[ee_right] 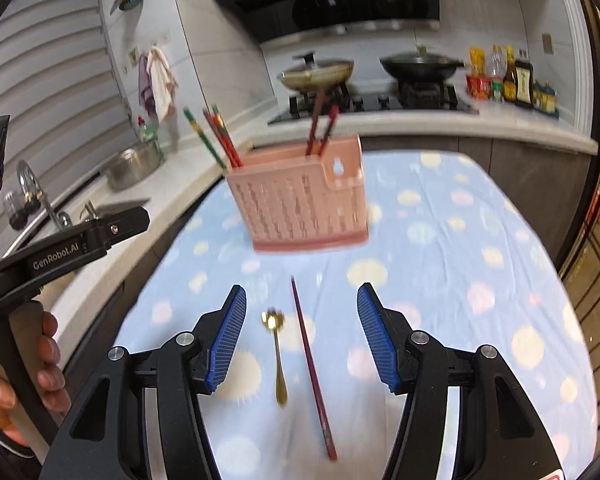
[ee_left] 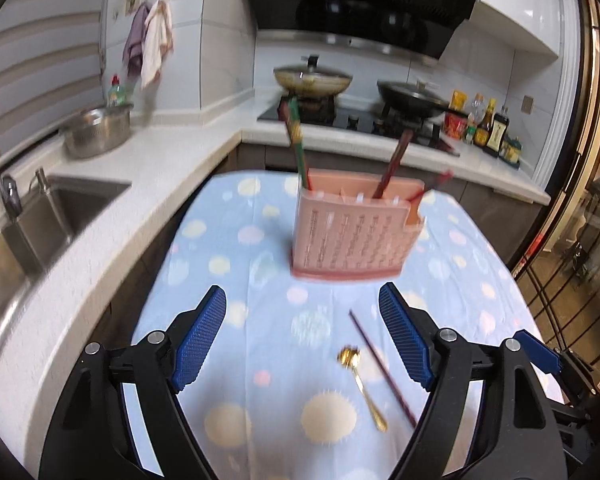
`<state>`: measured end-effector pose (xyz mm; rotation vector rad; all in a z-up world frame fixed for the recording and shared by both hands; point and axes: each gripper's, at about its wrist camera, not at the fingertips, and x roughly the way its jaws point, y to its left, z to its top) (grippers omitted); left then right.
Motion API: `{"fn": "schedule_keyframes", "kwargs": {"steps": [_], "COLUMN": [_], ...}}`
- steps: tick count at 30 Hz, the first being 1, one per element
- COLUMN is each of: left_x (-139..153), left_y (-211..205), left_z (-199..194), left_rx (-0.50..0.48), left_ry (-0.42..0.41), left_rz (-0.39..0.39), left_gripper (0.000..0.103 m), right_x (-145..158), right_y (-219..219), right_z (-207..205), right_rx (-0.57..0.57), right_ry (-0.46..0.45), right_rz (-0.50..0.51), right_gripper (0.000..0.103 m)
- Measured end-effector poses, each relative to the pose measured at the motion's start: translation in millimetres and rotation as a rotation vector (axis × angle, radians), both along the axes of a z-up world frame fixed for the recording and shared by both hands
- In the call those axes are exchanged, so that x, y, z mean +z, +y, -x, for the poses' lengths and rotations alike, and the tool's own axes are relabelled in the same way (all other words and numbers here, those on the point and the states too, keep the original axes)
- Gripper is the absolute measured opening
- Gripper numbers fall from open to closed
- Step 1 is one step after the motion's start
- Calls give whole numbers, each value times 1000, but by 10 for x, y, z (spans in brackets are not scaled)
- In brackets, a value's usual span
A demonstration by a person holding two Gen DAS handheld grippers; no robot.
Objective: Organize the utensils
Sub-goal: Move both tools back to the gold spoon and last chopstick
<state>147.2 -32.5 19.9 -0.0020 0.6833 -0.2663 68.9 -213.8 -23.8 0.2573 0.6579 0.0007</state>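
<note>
A pink slotted utensil holder (ee_left: 348, 236) (ee_right: 300, 204) stands on the blue dotted tablecloth (ee_left: 228, 264) (ee_right: 460, 240), with several red and green chopsticks (ee_left: 298, 144) (ee_right: 220, 140) upright in it. A gold spoon (ee_left: 362, 388) (ee_right: 278, 356) and a single dark red chopstick (ee_left: 382, 368) (ee_right: 312, 368) lie side by side on the cloth in front of it. My left gripper (ee_left: 302, 300) is open and empty, above the cloth, left of the spoon. My right gripper (ee_right: 302, 300) is open and empty, hovering over the spoon and chopstick.
A steel sink (ee_left: 24, 224) and steel bowl (ee_left: 98, 132) sit on the white counter at left. The stove at the back holds two pans (ee_left: 312, 78) (ee_right: 420, 65). Sauce bottles (ee_left: 488, 128) stand at back right. The left gripper's body (ee_right: 60, 248) shows at the left.
</note>
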Motion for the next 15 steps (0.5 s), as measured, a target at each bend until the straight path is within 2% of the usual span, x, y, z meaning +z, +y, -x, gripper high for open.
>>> {"fn": "schedule_keyframes", "kwargs": {"steps": [6,11,15], "left_x": [-573,-972,-1174], "left_y": [105,156,162], "left_z": [232,426,543], "left_rx": [14,21,17], "left_ry": [131,206,239], "left_rz": [-17,-52,-70], "left_gripper": [75,75,75], "right_x": [-607,-891,-1039], "right_y": [51,66,101], "right_z": [259,399,442], "right_rx": [16,23,32], "right_ry": [155,209,233], "right_rz": [10,10,15], "right_gripper": [56,56,55]}}
